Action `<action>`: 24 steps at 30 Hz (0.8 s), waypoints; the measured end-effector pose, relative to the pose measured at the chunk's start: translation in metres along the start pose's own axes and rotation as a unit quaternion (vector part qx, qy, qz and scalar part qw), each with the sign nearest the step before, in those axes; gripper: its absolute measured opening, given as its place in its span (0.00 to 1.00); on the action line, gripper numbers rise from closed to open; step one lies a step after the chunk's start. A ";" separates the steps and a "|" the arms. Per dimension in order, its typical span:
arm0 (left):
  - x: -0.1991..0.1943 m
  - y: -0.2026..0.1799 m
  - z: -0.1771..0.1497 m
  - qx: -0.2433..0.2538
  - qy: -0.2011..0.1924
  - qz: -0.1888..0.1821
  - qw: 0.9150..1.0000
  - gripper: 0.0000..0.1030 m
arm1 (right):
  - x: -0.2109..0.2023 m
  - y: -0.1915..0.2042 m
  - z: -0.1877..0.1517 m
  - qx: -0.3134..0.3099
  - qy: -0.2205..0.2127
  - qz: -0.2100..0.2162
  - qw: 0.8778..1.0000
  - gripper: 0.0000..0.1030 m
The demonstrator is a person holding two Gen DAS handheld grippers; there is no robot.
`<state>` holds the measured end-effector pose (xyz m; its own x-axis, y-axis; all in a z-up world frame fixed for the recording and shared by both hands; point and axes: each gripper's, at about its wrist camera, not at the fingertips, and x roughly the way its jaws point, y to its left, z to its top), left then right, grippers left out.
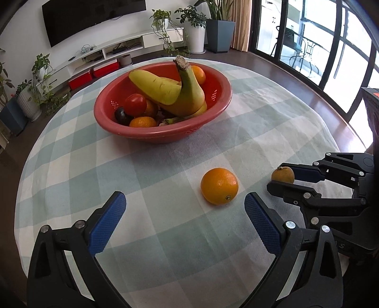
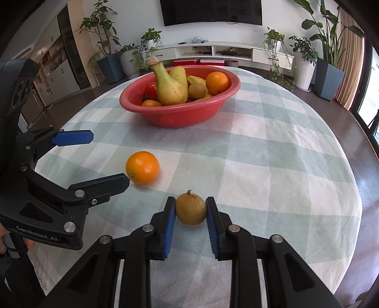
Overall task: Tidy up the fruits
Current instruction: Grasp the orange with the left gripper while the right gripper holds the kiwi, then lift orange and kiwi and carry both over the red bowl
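Only the right wrist view shows a kiwi (image 2: 197, 90) in the bowl (image 2: 180, 116).

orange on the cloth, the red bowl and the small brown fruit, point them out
orange (image 1: 219, 186), left wrist view, middle of its peel
red bowl (image 1: 165, 135), left wrist view, near outer wall
brown fruit (image 2: 191, 209), right wrist view, front skin

Living room behind a round table covered by a pale green-and-white checked cloth (image 2: 272, 147). A dark television (image 1: 92, 16) hangs on the white wall (image 2: 279, 14) above a long, low white shelf unit (image 2: 227, 51) with red boxes (image 1: 93, 73) beneath it. Potted plants (image 2: 329, 47) stand on the dark wooden floor (image 1: 279, 71) at both ends of the unit. Daylight enters through black-framed glass doors (image 1: 319, 47) beside a beige curtain (image 1: 241, 21).
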<state>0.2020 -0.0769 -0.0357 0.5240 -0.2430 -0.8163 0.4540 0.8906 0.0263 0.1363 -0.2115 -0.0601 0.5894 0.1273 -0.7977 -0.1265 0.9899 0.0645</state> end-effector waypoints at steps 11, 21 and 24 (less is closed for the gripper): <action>0.038 -0.012 0.010 0.020 0.033 0.000 0.999 0.73 | 0.004 -0.010 0.000 0.017 0.007 -0.004 1.000 0.27; 0.047 -0.017 0.016 0.026 0.025 -0.014 0.999 0.34 | 0.006 -0.007 -0.001 0.013 0.010 -0.002 1.000 0.27; 0.047 -0.015 0.015 0.019 0.021 -0.015 0.999 0.34 | 0.007 -0.007 -0.001 0.013 0.012 -0.002 1.000 0.27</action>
<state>0.2302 -0.1077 -0.0663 0.4786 -0.2524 -0.8410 0.4972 0.8673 0.0227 0.1407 -0.2177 -0.0669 0.5713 0.1220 -0.8116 -0.1037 0.9917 0.0761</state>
